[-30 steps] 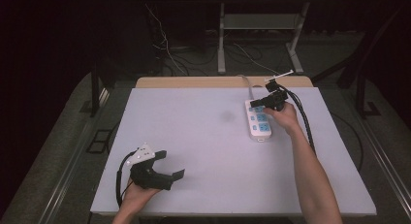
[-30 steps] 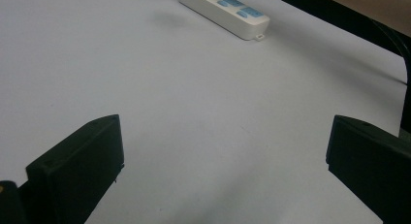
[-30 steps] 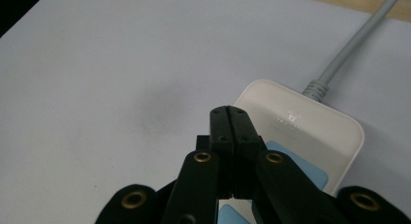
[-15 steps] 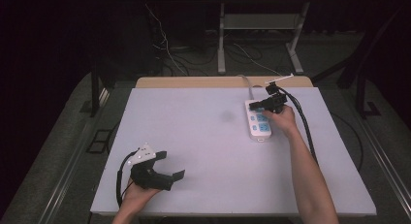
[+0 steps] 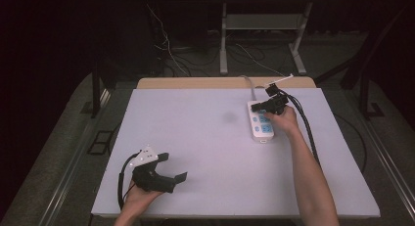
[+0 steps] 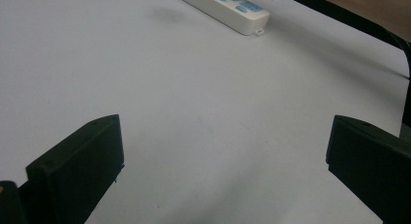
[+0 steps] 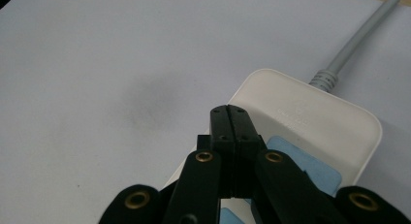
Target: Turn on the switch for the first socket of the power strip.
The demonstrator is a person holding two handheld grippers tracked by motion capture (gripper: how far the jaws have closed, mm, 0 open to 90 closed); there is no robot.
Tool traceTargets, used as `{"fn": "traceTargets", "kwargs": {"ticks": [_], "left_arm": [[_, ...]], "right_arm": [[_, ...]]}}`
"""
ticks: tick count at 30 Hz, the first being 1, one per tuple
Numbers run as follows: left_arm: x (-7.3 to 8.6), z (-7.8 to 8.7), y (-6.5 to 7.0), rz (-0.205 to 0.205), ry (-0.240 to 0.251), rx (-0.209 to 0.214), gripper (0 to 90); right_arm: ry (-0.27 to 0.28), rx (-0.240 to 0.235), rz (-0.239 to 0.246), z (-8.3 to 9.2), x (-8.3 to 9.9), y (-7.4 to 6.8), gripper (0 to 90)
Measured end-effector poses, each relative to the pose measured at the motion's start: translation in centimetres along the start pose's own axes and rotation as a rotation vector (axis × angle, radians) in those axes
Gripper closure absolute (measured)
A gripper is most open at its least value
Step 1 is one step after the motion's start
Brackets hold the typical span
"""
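One white table [image 5: 205, 152] carries the whole setup, its surface matte and bare apart from a faint grey smudge [image 5: 229, 117] near the middle. Next in size, the white power strip [image 5: 261, 122] lies flat toward the far right of the table, its grey cord [image 7: 356, 40] running off the far edge. Judged rigid, moderately light, with a smooth plastic shell that may slide if pushed sideways; best gripped across its narrow width at the long sides, not by the cord. Its blue switches [image 7: 305, 167] look meant for pressing from above. Right gripper [image 5: 258, 106] hovers over the strip's cord end, jaws clenched tight together with nothing between them, tips low over the casing; contact cannot be confirmed. Left gripper [image 5: 175, 168] rests near the front left edge, jaws spread wide and empty, well apart from the strip.
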State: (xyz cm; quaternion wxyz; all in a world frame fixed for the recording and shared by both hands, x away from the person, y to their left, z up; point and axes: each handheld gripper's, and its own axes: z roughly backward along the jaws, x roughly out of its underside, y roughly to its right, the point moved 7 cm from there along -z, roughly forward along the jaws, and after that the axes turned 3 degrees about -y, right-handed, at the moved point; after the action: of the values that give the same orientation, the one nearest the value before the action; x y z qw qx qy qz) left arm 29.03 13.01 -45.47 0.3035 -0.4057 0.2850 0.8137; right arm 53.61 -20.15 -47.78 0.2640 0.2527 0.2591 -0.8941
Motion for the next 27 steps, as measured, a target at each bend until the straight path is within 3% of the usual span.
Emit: {"fn": "traceTargets", "kwargs": {"ticks": [4,9,16,27], "left_arm": [[0.0,-0.1,0.0,0.001,-0.004,0.003,0.0],[0.0,-0.1,-0.1,0.001,-0.001,0.002,0.0],[0.0,-0.1,-0.3,0.007,-0.002,0.004,0.0],[0.0,-0.1,-0.1,0.002,-0.001,0.007,0.0]], "right_arm": [[-0.002,0.014,0.022,0.0,-0.1,-0.1,90.0],[0.002,0.015,0.015,0.0,-0.1,-0.2,90.0],[-0.037,0.059,0.064,0.1,-0.3,-0.8,90.0],[-0.006,0.050,0.070,1.7,-0.9,-1.4,90.0]]}}
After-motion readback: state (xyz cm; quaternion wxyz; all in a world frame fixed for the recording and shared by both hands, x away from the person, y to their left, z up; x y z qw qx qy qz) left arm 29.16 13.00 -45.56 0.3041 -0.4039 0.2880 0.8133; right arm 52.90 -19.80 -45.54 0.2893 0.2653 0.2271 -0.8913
